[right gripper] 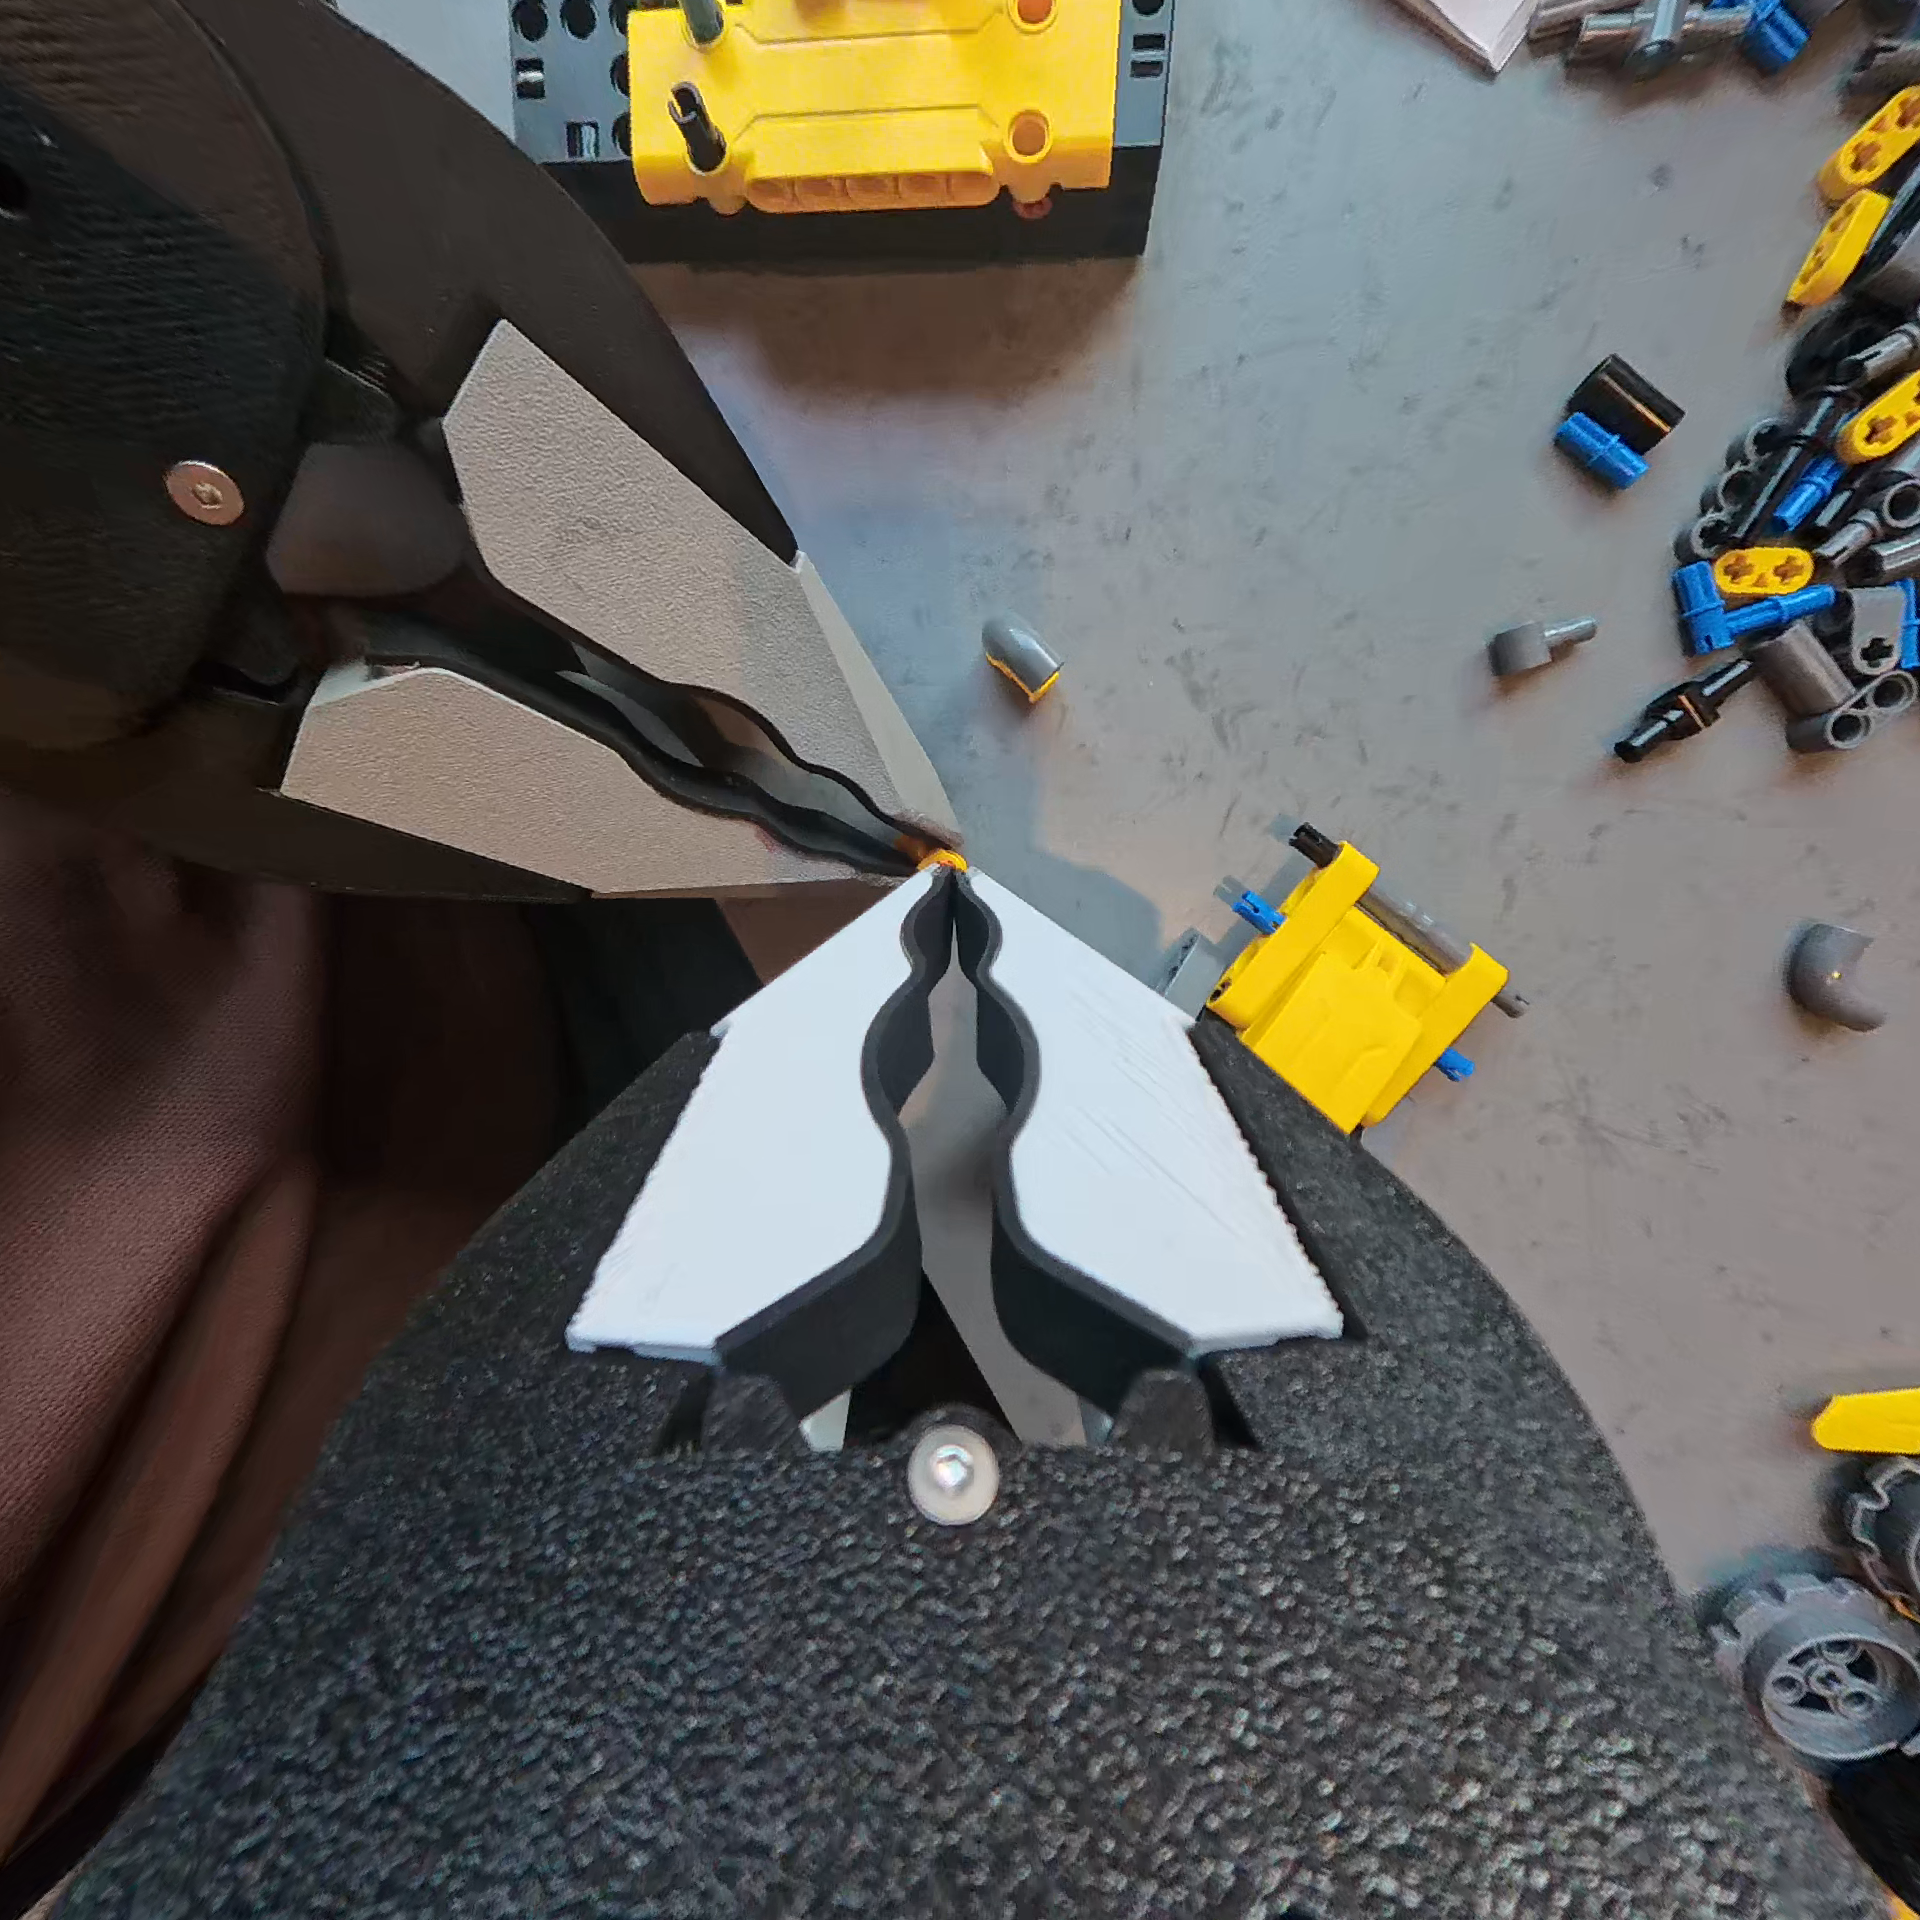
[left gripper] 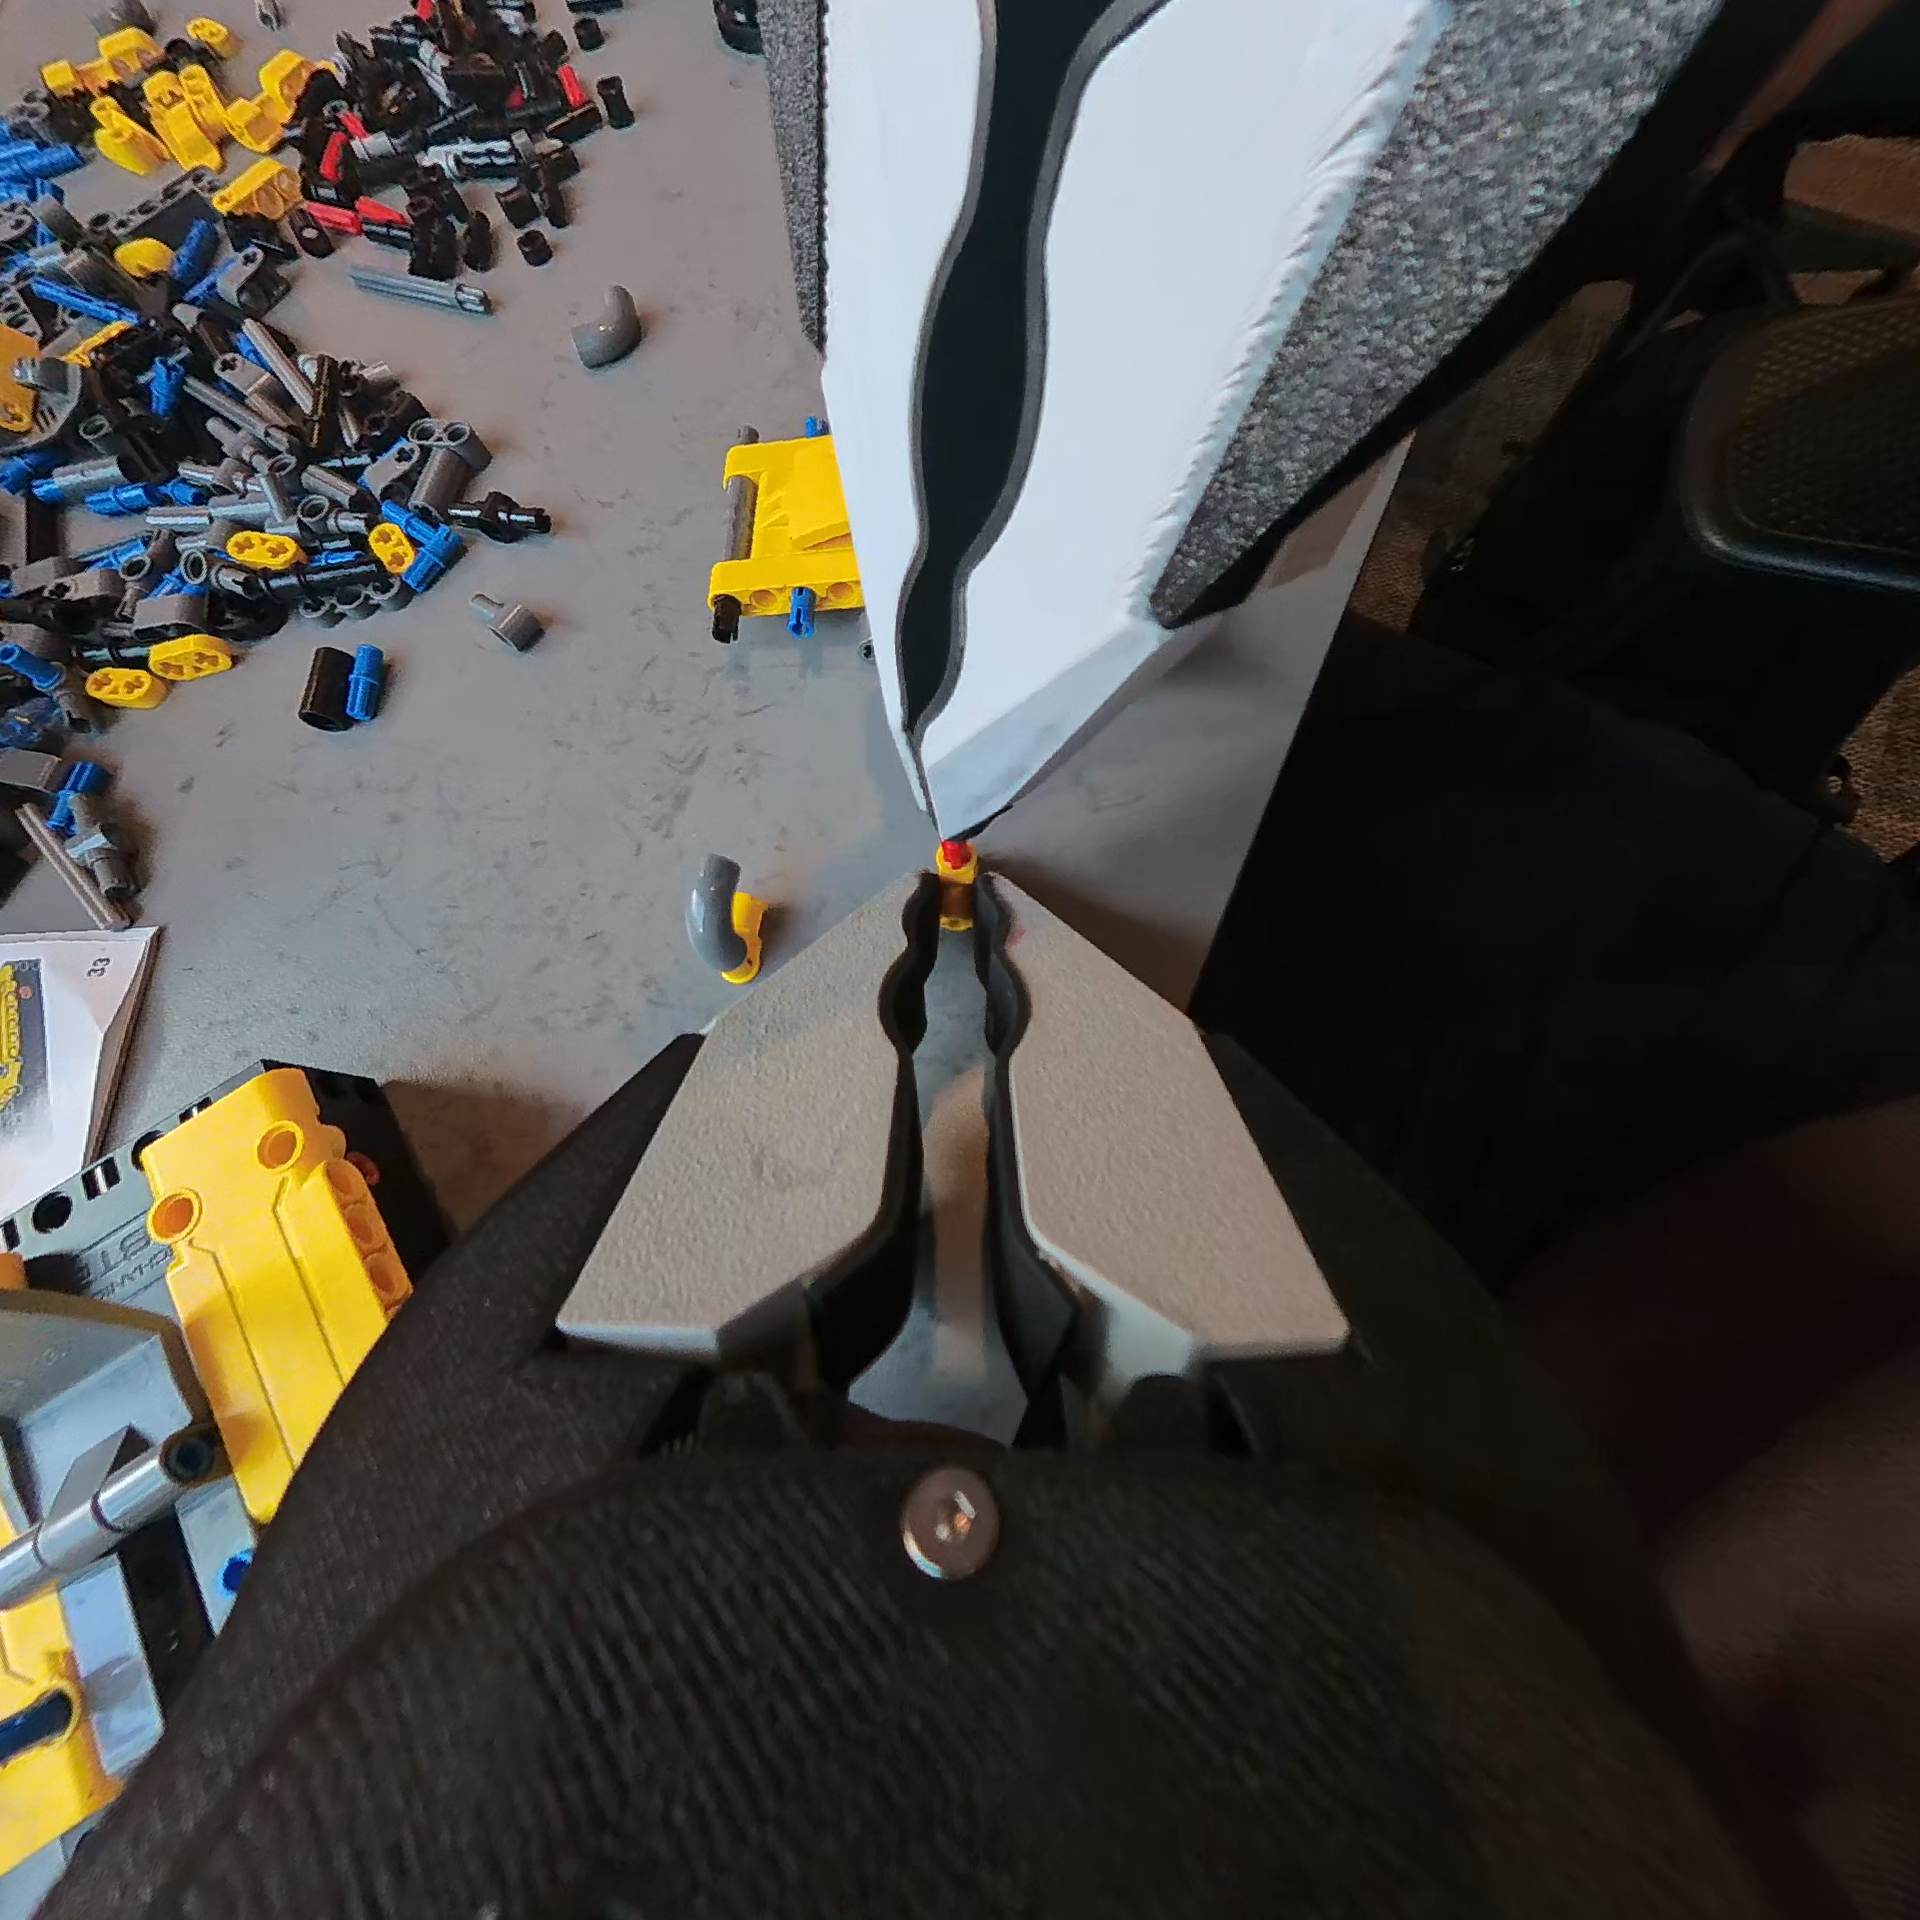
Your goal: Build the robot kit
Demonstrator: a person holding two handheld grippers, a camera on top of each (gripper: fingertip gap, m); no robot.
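Observation:
My left gripper [left gripper: 956,885], with grey fingers, is shut on a small yellow connector [left gripper: 956,906], held just above the grey table [left gripper: 468,831] near its edge. A red pin [left gripper: 952,855] sticks out of the connector's top. My right gripper [right gripper: 952,878], with white fingers, comes in from above in the left wrist view [left gripper: 941,827], tip to tip with the left one. It is shut on the end of the red pin. In the right wrist view the left gripper [right gripper: 920,844] enters from the left, only a sliver of the yellow connector [right gripper: 940,859] shows, and the pin is hidden.
A yellow sub-assembly [left gripper: 790,530] [right gripper: 1351,997] lies just behind the grippers. A grey elbow with a yellow end [left gripper: 722,920] [right gripper: 1023,655] lies nearby. A pile of loose parts [left gripper: 208,416] [right gripper: 1818,582], a large yellow-and-grey block [left gripper: 281,1247] [right gripper: 883,114], a booklet [left gripper: 62,1039] and a wheel [right gripper: 1818,1673] surround them. Less than 4 cm separates the two grippers' tips.

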